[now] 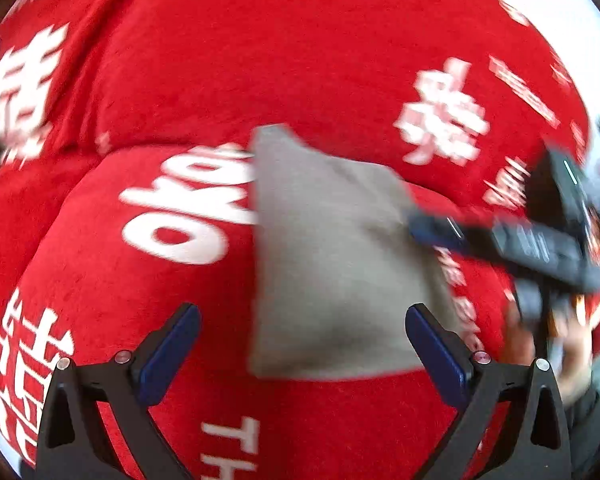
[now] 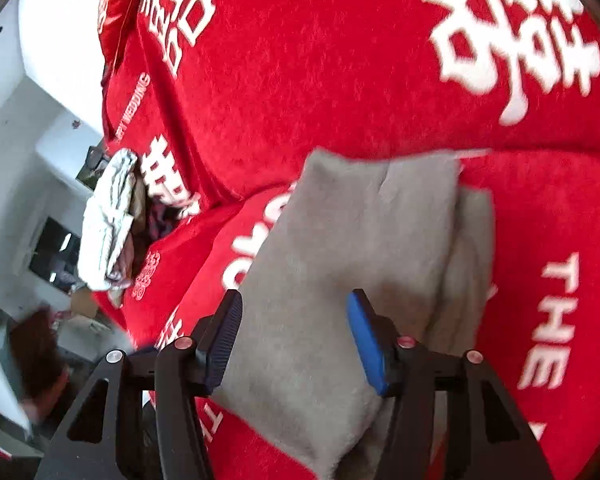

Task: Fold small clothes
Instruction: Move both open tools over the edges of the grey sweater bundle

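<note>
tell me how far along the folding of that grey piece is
Done: the grey cloth already lies doubled on the red blanket, one layer over another. In hand: nothing is gripped; the right gripper is open over the cloth, and the left gripper is open beside it. Left: maybe another fold, plus the bundle of clothes at the blanket's edge.

Red blanket: white "THE" at right, small "WEDDING" near left edge; large white characters, unreadable.

Left tongs wide apart over grey folded cloth on red blanket; right tongs blurred at cloth's rt edge.
</note>
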Demonstrator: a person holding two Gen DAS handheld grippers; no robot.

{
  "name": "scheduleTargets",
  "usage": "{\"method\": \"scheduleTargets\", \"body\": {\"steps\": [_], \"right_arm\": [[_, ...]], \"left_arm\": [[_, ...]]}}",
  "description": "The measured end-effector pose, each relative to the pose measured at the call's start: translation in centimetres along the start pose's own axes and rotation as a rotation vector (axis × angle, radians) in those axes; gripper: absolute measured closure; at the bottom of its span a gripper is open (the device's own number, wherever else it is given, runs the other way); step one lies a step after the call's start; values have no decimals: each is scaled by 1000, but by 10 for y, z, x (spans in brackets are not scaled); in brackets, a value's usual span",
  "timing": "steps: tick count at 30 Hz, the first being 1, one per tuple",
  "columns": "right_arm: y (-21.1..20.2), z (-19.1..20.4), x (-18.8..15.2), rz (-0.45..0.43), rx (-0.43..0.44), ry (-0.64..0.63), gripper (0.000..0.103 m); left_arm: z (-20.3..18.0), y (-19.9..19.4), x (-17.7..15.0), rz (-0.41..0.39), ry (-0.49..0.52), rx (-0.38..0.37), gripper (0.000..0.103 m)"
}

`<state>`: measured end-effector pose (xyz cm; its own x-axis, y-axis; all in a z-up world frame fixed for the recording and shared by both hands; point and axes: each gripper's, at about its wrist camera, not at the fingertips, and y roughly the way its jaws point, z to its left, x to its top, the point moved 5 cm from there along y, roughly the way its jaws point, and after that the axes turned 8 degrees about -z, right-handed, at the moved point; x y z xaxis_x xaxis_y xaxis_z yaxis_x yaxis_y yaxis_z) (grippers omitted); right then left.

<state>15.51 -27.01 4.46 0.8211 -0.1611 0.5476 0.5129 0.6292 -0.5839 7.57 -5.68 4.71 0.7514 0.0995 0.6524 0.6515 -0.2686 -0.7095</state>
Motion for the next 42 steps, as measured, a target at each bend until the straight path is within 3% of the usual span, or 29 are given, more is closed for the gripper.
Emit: {"method": "scheduleTargets", "body": {"steps": [2, 3, 5, 7, 11, 13, 15, 18, 20, 22, 25, 30, 35, 42], "right_arm": [[6, -16, -9, 16, -73, 32, 48], [7, -25, -14, 9, -77, 66, 54], [-1, -33, -18, -21, -75, 92, 57], [-11, -32, -21, -20, -116, 77, 56], [-31, -5, -24, -45, -226, -36, 46], [-35, 11, -26, -67, -202, -71, 46], [-31, 22, -31, -59, -184, -90, 46], [-19, 18, -45, -20, -227, -91, 46], [-10, 0, -57, 24, -303, -66, 46], [-9, -7, -64, 32, -306, -68, 46], [-19, 5, -54, 8, -293, -104, 46], [-6, 16, -19, -23, -310, -157, 46], [35, -10, -3, 50, -345, -108, 46], [41, -20, 10, 25, -349, -51, 46]], "left_arm": [[20, 18, 0, 36, -23, 83, 1], [30, 30, -3, 57, -21, 130, 1], [42, 45, -15, 109, -13, 179, 0], [51, 48, -21, 137, -32, 148, 0], [51, 32, 5, 47, -65, 105, 0], [41, 35, 22, 31, -73, 70, 1], [27, 54, 32, 61, -29, 52, 0], [25, 90, 32, 116, 39, 142, 0], [26, 106, 26, 150, 32, 123, 0], [27, 105, 29, 158, 14, 91, 0], [28, 99, 47, 123, -1, 57, 0], [30, 126, 60, 155, 0, 98, 0], [30, 144, 57, 161, 28, 91, 0], [37, 141, 58, 163, 22, 58, 0]]}}
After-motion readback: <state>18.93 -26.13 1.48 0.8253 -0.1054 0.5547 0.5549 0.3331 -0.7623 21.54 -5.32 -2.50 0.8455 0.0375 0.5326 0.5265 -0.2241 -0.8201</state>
